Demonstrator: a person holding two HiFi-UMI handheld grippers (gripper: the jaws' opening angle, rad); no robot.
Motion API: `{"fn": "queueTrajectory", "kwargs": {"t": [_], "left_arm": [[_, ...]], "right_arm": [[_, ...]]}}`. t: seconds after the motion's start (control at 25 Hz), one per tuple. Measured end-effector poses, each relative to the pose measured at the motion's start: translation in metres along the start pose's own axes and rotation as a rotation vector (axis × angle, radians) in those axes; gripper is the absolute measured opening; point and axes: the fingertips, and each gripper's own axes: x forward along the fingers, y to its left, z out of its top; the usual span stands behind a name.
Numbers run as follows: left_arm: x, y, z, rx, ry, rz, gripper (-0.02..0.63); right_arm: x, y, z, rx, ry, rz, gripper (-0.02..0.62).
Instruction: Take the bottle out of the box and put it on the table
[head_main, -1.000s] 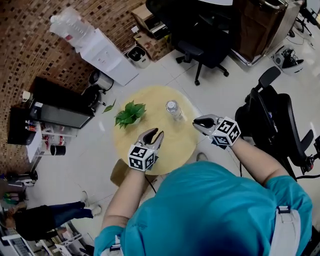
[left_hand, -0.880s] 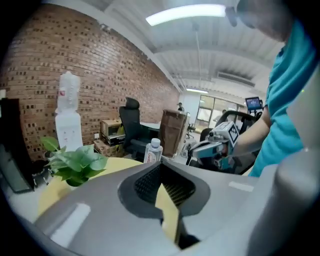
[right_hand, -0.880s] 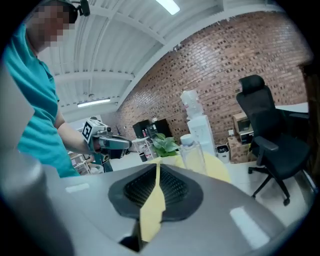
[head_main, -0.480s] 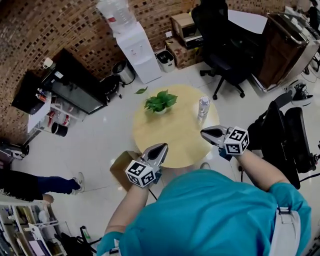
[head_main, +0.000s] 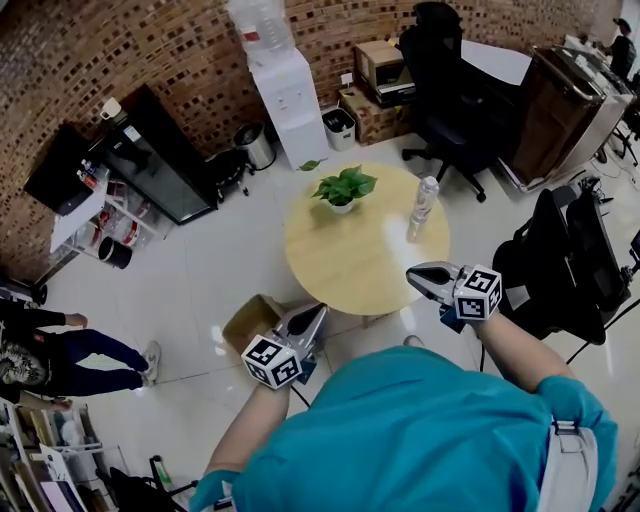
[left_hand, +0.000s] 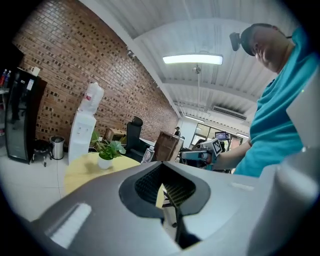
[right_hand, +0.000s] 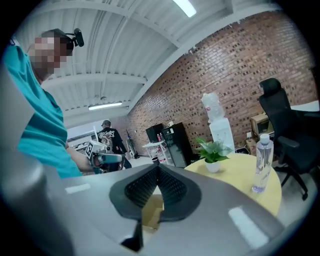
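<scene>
My left tongs (head_main: 316, 314) and right tongs (head_main: 414, 273) are both closed and empty, held near the front edge of the round desk (head_main: 350, 262). The water bottle (head_main: 425, 208) stands upright on the desk's right side, beyond my right tongs and well apart from both. The cardboard box (head_main: 250, 322) sits on the floor beside my left tongs.

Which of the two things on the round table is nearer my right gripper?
The clear bottle, standing upright by the right edge of the table, just beyond the right gripper. The potted plant stands further left, toward the far edge.
</scene>
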Motion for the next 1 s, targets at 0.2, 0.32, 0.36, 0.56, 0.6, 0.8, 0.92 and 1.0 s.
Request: {"fn": "queueTrajectory", "kwargs": {"t": [0.2, 0.32, 0.36, 0.56, 0.6, 0.8, 0.92, 1.0], "left_arm": [[-0.020, -0.050, 0.000, 0.019, -0.039, 0.026, 0.002], [-0.014, -0.084, 0.002, 0.031, -0.066, 0.044, 0.002], [-0.008, -0.096, -0.001, 0.037, -0.071, 0.050, 0.002], [0.030, -0.163, -0.006, 0.036, -0.103, 0.075, 0.002], [0.038, -0.179, -0.008, 0.031, -0.110, 0.079, 0.002], [0.086, -0.257, -0.040, 0.000, -0.140, 0.107, 0.002], [0.097, -0.293, -0.046, 0.013, -0.118, 0.120, 0.002], [0.095, -0.306, -0.049, 0.025, -0.104, 0.140, 0.002]], "right_arm": [[-0.037, 0.038, 0.005, -0.038, -0.009, 0.008, 0.002], [-0.071, 0.051, 0.009, -0.077, -0.015, 0.030, 0.002], [-0.084, 0.051, 0.008, -0.085, -0.020, 0.039, 0.002], [-0.148, 0.060, 0.008, -0.121, -0.020, 0.070, 0.002], [-0.163, 0.063, 0.007, -0.134, -0.013, 0.075, 0.002], [-0.242, 0.067, -0.009, -0.193, 0.020, 0.114, 0.002], [-0.268, 0.073, -0.012, -0.167, 0.014, 0.143, 0.002], [-0.276, 0.077, -0.017, -0.153, 0.009, 0.166, 0.002]]}}
